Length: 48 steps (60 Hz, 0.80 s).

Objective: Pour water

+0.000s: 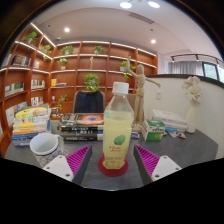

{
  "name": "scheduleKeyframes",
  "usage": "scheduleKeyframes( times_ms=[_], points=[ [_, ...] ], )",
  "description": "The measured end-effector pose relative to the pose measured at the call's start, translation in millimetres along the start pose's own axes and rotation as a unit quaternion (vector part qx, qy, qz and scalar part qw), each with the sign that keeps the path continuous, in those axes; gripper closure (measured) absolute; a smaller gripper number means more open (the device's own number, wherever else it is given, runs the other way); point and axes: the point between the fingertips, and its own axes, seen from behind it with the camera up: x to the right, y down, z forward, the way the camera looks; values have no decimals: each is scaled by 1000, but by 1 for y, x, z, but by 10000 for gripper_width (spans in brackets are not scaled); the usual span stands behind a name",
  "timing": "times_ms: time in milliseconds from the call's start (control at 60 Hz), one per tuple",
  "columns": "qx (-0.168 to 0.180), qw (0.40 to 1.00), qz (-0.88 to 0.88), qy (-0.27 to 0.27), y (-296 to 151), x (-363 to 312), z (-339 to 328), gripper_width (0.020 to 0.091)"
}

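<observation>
Jaws stand open, the gripper (113,160) low in the frame; the bottle (117,130) stands upright at centre between the pink pads, gaps either side; a white cup (45,147) sits lower left on the table (190,150).

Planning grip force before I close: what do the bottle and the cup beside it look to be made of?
The bottle looks like clear, glossy thin plastic: yellowish liquid shows through, with a white cap and printed label. It stands on a red coaster between the open fingers of the gripper. The cup, left of the bottle, looks like matte white paper or plastic; which one is unclear.
</observation>
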Motion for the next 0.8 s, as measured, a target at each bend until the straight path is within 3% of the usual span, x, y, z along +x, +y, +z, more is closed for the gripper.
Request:
scheduleKeyframes(
  times_ms=[417,617,800],
  points=[
    [-2,1000,28,-3,4,15,-165,258],
    [-4,1000,23,-4,6,22,-206,259],
    [18,999,11,-39,-5,8,-231,259]
  ],
)
